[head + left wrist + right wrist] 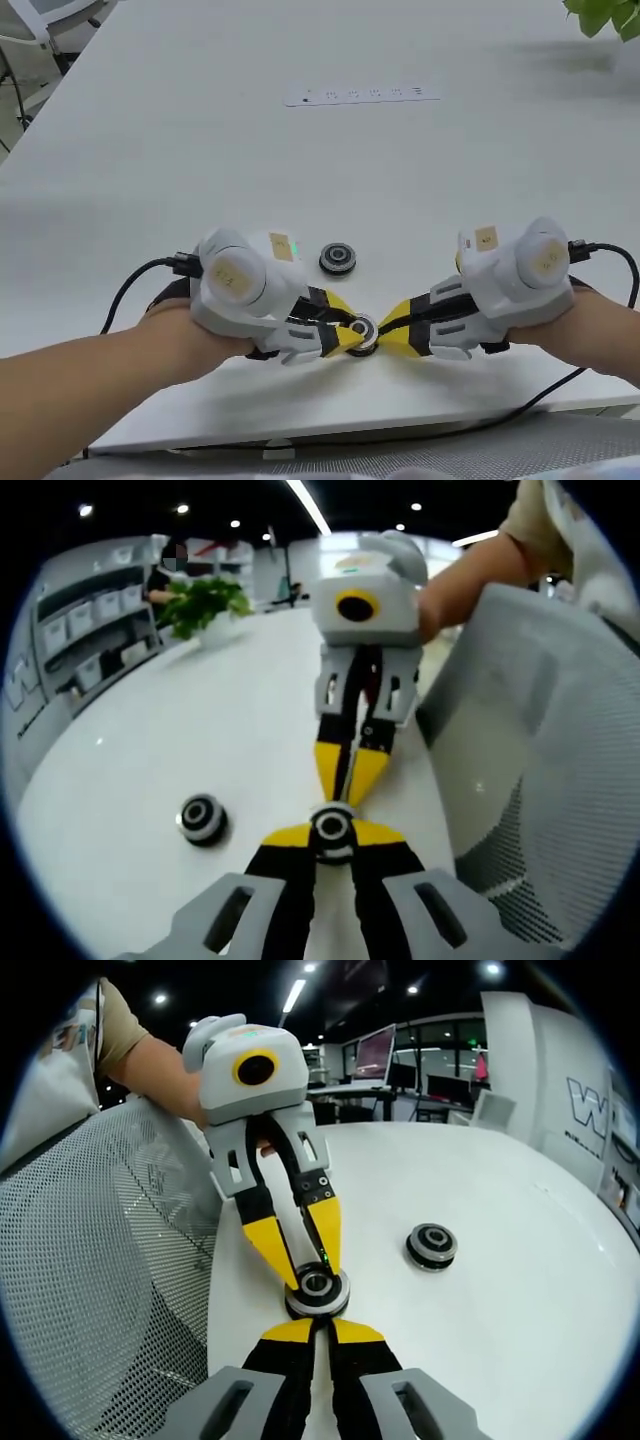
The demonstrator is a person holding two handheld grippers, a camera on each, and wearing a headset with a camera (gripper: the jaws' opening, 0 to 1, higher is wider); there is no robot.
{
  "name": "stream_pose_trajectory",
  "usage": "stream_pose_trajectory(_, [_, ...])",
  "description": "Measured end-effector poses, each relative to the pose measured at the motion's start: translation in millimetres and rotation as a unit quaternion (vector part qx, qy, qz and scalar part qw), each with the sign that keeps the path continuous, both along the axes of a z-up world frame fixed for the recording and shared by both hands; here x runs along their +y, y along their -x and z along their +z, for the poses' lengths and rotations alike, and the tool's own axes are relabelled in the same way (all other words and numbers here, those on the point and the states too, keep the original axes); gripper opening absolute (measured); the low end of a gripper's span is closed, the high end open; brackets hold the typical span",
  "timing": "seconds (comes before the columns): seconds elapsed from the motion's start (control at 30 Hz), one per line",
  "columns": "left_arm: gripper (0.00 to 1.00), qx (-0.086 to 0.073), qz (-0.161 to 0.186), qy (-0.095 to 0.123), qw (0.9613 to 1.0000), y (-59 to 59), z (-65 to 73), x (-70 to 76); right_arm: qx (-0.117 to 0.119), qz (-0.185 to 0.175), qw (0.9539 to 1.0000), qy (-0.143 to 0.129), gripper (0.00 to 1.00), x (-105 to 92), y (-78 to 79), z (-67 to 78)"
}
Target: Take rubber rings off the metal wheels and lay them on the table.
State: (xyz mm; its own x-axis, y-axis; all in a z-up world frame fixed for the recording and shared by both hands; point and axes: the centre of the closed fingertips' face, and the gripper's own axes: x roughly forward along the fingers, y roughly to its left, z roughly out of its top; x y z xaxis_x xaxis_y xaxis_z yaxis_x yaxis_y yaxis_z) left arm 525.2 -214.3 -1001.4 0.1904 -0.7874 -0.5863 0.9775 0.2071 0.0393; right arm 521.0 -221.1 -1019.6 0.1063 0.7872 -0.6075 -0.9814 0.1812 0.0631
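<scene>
Since the broad white table (pixel 420 170) ends just on the person's side of the small round metal wheel (pixel 332 826), a drop here is likely to end on the floor. The left gripper (pixel 347 337) comes at that wheel from one side, its yellow-tipped jaws pinching the wheel across its body. The right gripper (pixel 322 1328) meets the wheel from the opposite side, jaws pressed almost together on the rim. A second ringed metal wheel (pixel 338 258) lies on the table a little beyond the held wheel, apart from both grippers. The black rubber ring (pixel 300 1302) sits around the held wheel, not yet off. If the right jaws have only a thin bite, the ring could slip free and snap back. A hard pull against a weak left pinch could twist the wheel out, or fling the ring away.
</scene>
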Motion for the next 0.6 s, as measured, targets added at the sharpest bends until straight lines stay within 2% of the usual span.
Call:
stream_pose_trajectory(0.4, [0.14,0.0,0.001,0.0,1.0,0.0,0.1,0.1,0.024,-0.025,0.9993,-0.011,0.0,-2.7,-2.2,2.8])
stream_pose_trajectory(0.6, [0.14,-0.001,0.002,0.0,1.0,-0.2,-0.2,0.1,0.058,-0.051,0.9967,-0.027,0.0,-3.6,-3.7,4.2])
